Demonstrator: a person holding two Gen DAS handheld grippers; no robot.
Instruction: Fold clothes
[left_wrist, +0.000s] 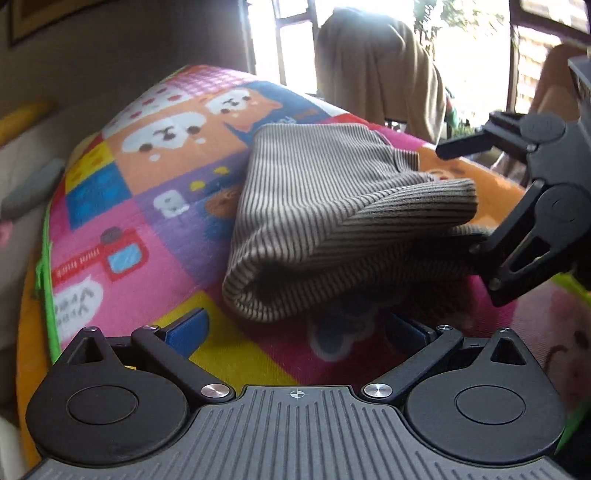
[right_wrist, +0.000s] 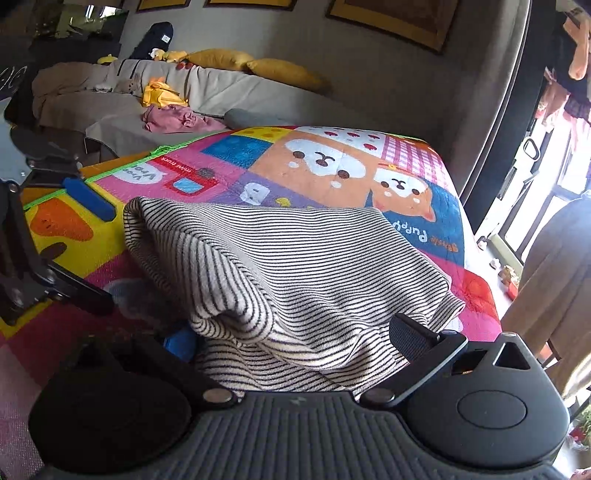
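Between the right tool's (right_wrist: 295, 338) wide-apart fingers lies the striped garment (right_wrist: 280, 258); left tool (left_wrist: 295, 326) gapes empty.

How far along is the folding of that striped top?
Partly done: the striped garment already lies doubled over on the cartoon blanket. The right gripper has fabric between its open fingers; the left gripper is open, empty. The bulging fold still needs flattening.

striped garment (left_wrist: 332, 206) ahead, blanket (left_wrist: 155, 229) leftward bare
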